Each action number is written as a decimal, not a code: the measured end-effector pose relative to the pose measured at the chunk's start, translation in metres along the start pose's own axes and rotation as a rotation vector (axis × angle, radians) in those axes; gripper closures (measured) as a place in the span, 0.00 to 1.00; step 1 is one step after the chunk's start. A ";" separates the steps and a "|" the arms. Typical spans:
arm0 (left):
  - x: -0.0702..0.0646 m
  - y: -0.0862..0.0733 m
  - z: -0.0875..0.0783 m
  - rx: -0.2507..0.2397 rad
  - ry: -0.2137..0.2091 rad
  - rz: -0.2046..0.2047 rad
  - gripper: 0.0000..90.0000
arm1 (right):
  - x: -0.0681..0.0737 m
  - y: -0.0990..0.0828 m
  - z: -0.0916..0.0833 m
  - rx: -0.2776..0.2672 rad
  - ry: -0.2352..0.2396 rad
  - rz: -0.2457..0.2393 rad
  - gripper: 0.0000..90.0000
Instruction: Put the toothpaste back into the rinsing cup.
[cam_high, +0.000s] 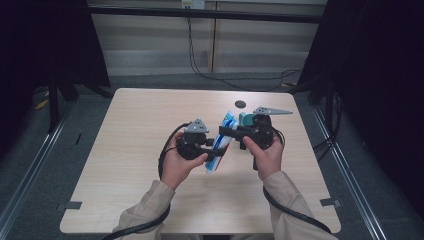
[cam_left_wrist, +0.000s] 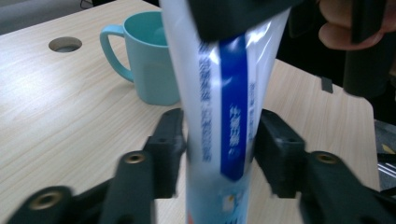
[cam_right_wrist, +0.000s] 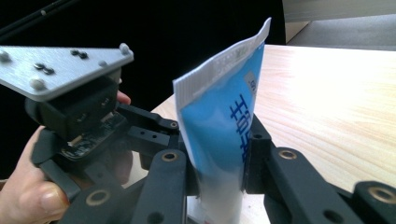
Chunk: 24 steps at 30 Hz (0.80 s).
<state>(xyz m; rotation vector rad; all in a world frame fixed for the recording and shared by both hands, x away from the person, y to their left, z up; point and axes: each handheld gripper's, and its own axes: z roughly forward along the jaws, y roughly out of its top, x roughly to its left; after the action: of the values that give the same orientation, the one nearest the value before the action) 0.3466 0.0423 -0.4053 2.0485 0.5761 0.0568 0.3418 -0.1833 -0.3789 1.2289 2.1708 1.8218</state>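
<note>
A blue and white toothpaste tube (cam_high: 220, 141) hangs above the table's middle, held between both hands. My right gripper (cam_high: 228, 131) is shut on it; in the right gripper view its pads (cam_right_wrist: 250, 154) press the tube (cam_right_wrist: 219, 116) below the crimped end. My left gripper (cam_high: 212, 146) reaches in from the left. In the left gripper view its jaws flank the tube (cam_left_wrist: 219, 107) with the pads (cam_left_wrist: 273, 149) just off its sides, so my left gripper (cam_left_wrist: 219, 151) stands open around it. A teal mug (cam_left_wrist: 149, 60) stands upright on the table behind the tube.
The light wooden table (cam_high: 145, 115) has a round cable hole (cam_high: 240, 104) near its far edge, just behind the mug (cam_high: 243, 118). Black cables trail from both grippers toward the near edge. Dark curtains and metal floor rails flank the table.
</note>
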 end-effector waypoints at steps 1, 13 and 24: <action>0.002 -0.002 0.000 0.013 -0.002 -0.010 0.49 | 0.000 0.001 -0.001 0.000 -0.001 -0.008 0.83; 0.014 -0.024 -0.006 0.067 -0.015 -0.016 0.23 | -0.006 0.009 -0.019 -0.014 -0.067 -0.058 0.83; 0.030 -0.065 -0.013 0.125 0.050 -0.021 0.19 | -0.008 0.015 -0.031 -0.012 -0.106 -0.098 0.83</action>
<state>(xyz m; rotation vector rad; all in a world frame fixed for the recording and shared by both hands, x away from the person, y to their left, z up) 0.3451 0.0926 -0.4574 2.1669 0.6458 0.0609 0.3400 -0.2136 -0.3600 1.1658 2.1214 1.6895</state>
